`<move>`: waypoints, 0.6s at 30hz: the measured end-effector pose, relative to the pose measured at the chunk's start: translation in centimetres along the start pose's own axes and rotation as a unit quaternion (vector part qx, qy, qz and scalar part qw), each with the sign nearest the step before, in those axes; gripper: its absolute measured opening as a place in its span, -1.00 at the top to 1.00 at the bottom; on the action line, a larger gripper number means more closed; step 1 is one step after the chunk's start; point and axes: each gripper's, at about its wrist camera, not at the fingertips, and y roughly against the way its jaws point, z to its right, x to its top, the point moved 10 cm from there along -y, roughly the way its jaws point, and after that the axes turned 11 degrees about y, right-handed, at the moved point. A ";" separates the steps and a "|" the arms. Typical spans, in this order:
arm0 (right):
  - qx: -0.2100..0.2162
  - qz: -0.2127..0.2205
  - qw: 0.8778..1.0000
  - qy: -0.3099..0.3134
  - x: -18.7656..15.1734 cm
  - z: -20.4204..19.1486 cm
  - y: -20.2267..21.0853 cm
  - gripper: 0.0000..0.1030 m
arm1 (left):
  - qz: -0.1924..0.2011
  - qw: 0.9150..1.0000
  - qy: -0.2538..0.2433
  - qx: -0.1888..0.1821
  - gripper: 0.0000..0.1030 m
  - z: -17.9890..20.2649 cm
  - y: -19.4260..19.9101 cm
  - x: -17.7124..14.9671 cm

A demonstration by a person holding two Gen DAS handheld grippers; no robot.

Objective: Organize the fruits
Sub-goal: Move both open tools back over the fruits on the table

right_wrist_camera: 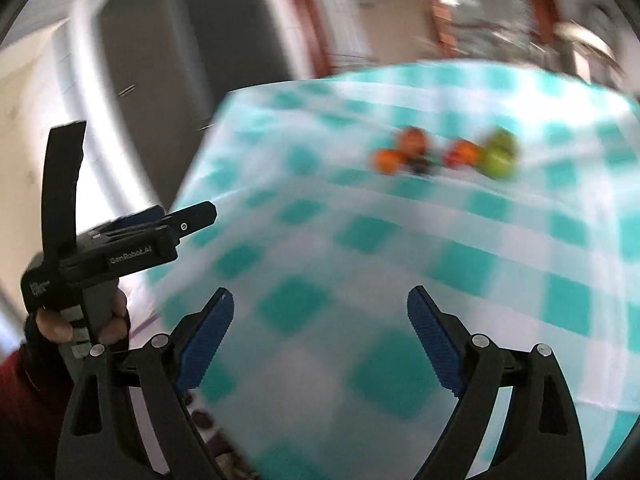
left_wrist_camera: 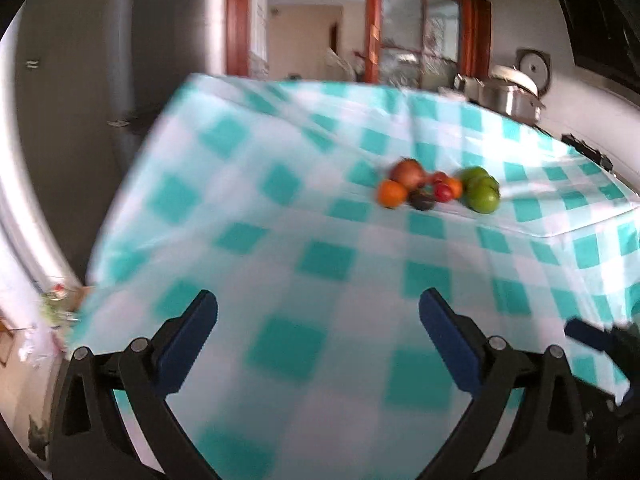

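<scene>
Two pairs of tongs, both mine, both gaping wide with nothing between the blue pads: the left tongs [left_wrist_camera: 318,312] hang over bare checked cloth, and the right tongs [right_wrist_camera: 320,308] do the same a little to one side. In the right wrist view I also see my left hand [right_wrist_camera: 80,320] wrapped round the handle of its tool.

Well ahead of both lies the fruit, one tight cluster touching each other on the desk [left_wrist_camera: 280,240]. An orange [left_wrist_camera: 392,194] sits nearest on the left, a reddish round fruit [left_wrist_camera: 407,172] just behind it, a dark fruit [left_wrist_camera: 422,201] and small red ones [left_wrist_camera: 442,190] in the middle, green fruits [left_wrist_camera: 482,194] on the right. I judge them light, round and smooth, so apt to roll or squirt out of the pads. The small red ones look soft and want a gentle squeeze. I would take each across its widest part, starting from the outer ones, where the pads have room.

The cloth [left_wrist_camera: 224,136] is teal and white check, creased, draped over the edges; it may slide or bunch under a push. Beyond are a red-framed glass door [left_wrist_camera: 374,20] and metal pots [left_wrist_camera: 508,96] on a far counter. Both views are blurred
</scene>
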 end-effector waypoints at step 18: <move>-0.128 -0.062 0.981 -0.135 5.3 21.2 -11.0 -0.69 | -0.060 0.991 0.077 -0.091 -0.96 6.7 -12.5 1.7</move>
